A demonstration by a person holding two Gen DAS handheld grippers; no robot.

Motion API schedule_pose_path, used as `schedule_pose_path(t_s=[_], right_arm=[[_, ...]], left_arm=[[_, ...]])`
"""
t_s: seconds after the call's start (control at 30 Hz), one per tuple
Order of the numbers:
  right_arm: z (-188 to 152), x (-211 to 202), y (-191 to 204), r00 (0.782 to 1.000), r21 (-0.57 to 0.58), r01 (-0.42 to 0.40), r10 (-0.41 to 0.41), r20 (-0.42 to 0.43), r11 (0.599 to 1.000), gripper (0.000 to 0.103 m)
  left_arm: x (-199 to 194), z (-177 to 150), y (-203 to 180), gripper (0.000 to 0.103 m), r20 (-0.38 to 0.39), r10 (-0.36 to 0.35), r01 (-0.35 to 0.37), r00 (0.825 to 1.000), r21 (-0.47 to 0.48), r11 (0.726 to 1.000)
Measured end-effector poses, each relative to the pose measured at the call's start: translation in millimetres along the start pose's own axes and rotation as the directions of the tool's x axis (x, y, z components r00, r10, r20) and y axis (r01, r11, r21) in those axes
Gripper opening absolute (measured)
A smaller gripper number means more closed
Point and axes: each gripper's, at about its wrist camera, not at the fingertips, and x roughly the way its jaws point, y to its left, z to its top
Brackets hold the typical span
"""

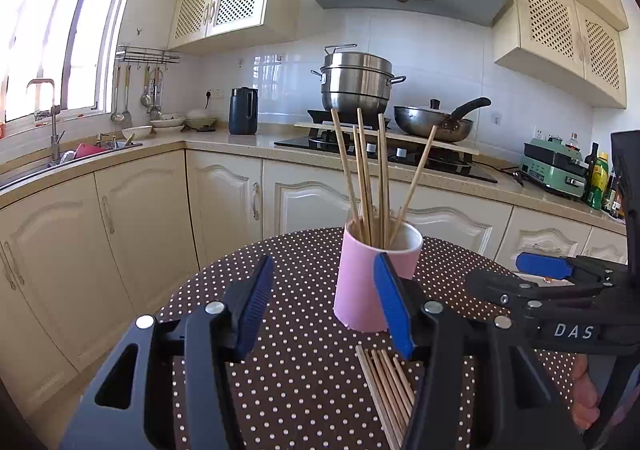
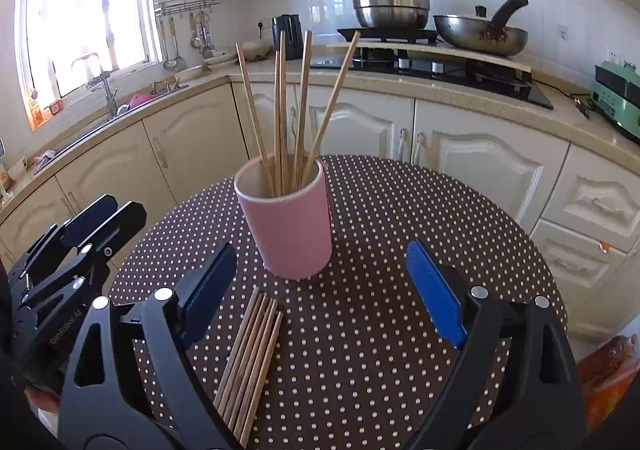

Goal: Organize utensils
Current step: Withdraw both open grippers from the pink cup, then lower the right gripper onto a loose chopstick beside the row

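While both grippers hover over the tabletop (image 2: 400, 218), loose chopsticks (image 2: 250, 362) lie flat in a bundle just short of the cup (image 2: 288, 226), long axis running from the person twd the cup. Right gripper (image 2: 320, 290) jaws spread wide, empty; bundle sits by its left jaw. Left gripper (image 1: 324, 306) jaws about half spread, nothing pinched; bundle low by its right jaw. Neither clearly nearer. Cup upright, w/ approx. five chopsticks standing inside, fanned.
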Motion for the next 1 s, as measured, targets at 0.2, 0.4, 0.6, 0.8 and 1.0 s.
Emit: schedule_pose_path(t_s=[0.2, 0.4, 0.6, 0.8, 1.0], right_arm=[[-25, 9, 3, 0.997, -0.012, 0.010, -0.011, -0.082, 1.000, 0.086], [-46, 25, 6, 0.985, -0.014, 0.015, -0.017, -0.170, 1.000, 0.086], [-61, 35, 13, 0.974, -0.010, 0.005, -0.007, -0.228, 1.000, 0.086], [-73, 45, 21, 0.965, -0.016, 0.002, -0.006, -0.263, 1.000, 0.086], [-80, 51, 24, 0.959, -0.011, 0.018, -0.020, -0.282, 1.000, 0.086]], left_arm=[[-5, -16, -1, 0.052, -0.044, -0.020, 0.020, 0.999, 0.004, 1.000], [-4, -34, 2, 0.052, -0.106, -0.033, 0.031, 0.994, -0.024, 0.999], [-5, -51, 6, 0.052, -0.153, -0.025, 0.019, 0.988, -0.040, 0.999], [-7, -63, 11, 0.052, -0.188, -0.019, 0.010, 0.982, -0.047, 0.999], [-8, -68, 13, 0.052, -0.211, -0.023, 0.013, 0.977, -0.049, 0.999]])
